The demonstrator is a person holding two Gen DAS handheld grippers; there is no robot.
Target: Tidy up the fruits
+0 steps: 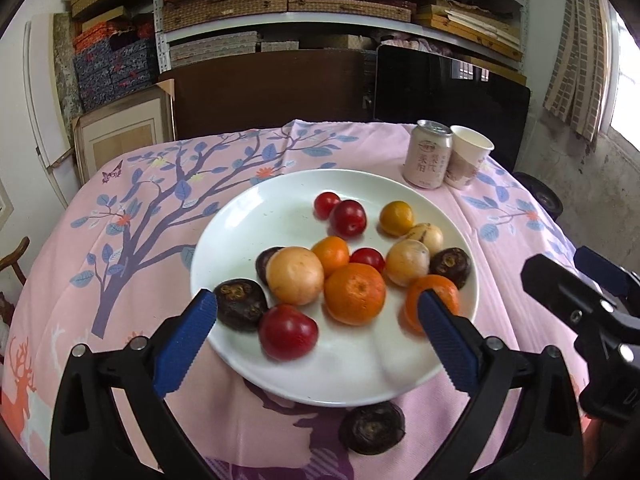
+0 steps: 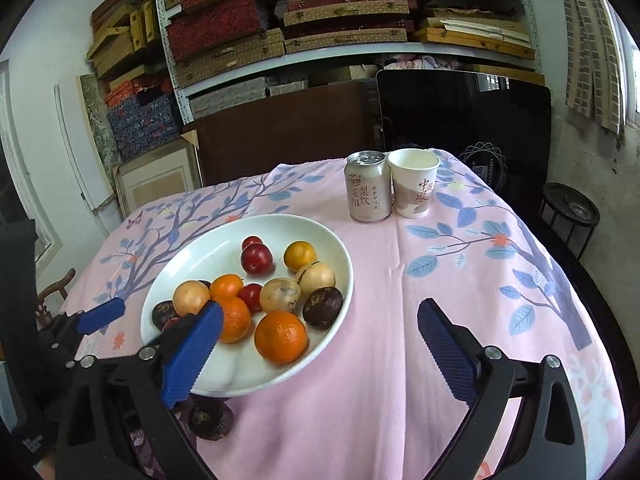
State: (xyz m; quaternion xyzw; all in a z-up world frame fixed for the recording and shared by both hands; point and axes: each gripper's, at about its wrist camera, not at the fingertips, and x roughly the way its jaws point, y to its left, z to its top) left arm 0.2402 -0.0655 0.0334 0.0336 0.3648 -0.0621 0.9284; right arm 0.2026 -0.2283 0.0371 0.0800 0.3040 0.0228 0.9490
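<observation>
Both tongs, left tongs [image 1: 316, 316] and right tongs [image 2: 320, 330], gaped empty. One dark fruit [image 1: 372, 427] lay off the plate [image 1: 240, 216], on the desk at its near edge, nearest the left tongs.

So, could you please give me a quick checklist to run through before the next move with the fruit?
1. Left gripper open and empty: ok, blue pads apart, nothing between them.
2. Right gripper open and empty: ok, jaws wide over the tablecloth.
3. All fruit on the plate: not ok, one dark fruit lies on the cloth at the plate's near rim.
4. Path to that dark fruit free: ok, nothing lies over it.
5. Can and paper cup out of the way: ok, upright beyond the plate.
6. Fruit on the plate at rest: cannot tell, the near orange looks blurred.
</observation>
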